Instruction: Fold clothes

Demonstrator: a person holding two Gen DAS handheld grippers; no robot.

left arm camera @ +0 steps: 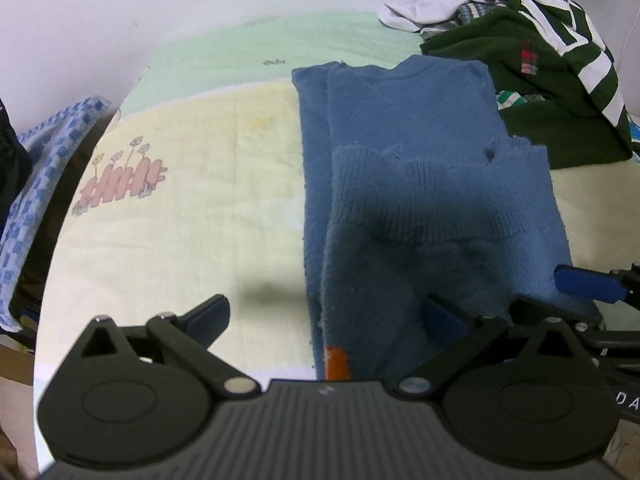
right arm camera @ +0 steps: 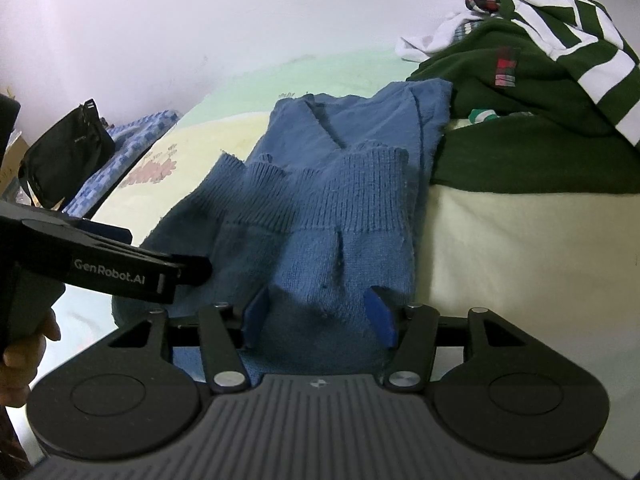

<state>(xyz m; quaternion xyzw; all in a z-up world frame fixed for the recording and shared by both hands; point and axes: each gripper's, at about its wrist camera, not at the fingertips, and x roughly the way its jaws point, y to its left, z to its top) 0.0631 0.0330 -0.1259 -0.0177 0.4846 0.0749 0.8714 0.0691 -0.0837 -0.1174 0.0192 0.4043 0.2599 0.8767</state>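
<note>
Two spread-jawed grippers, left and right, hover over folded blue knit sweater, lengthwise, neckline pointing away.

Readable in white on the black side of the left gripper, seen in the right wrist view: "GenRobot.AI"; held by a hand at the lower left edge; in the left wrist view, at the far right edge, white letters "DA" on the black body of the right gripper, cut off by the frame, rest unreadable; small pale emblem at the middle of each camera's own grey ribbed housing, too small to read; faint small marking on the black bag at the left, illegible.
</note>
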